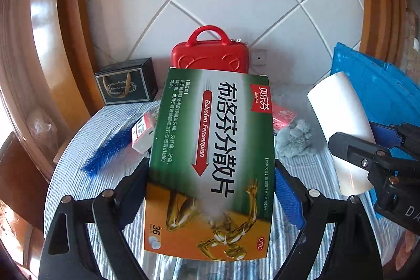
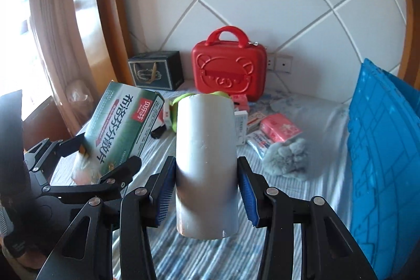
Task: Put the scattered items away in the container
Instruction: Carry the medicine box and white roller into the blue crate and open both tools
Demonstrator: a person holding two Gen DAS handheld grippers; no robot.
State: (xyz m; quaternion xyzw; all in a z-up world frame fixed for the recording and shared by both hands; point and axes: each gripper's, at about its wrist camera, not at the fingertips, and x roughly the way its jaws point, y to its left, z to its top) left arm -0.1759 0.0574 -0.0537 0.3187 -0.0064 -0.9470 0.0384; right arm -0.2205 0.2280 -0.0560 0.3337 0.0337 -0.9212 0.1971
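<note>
My left gripper (image 1: 211,182) is shut on a large green and orange medicine box (image 1: 212,156), held flat above the striped cloth; the same medicine box (image 2: 123,127) shows at the left of the right wrist view, clamped by the left gripper (image 2: 105,151). My right gripper (image 2: 206,190) is shut on a white cylinder (image 2: 206,164), its blue pads (image 2: 164,196) pressing both sides. That white cylinder (image 1: 344,130) appears at the right of the left wrist view. The blue crate (image 2: 380,156) stands at the right edge.
A red case (image 2: 228,70) and a dark gift box (image 2: 156,70) stand against the tiled wall. On the striped cloth (image 2: 315,188) lie a grey fluffy item (image 2: 286,156), a pink packet (image 2: 279,127), small white boxes (image 2: 241,127), and a blue feathery item (image 1: 110,148).
</note>
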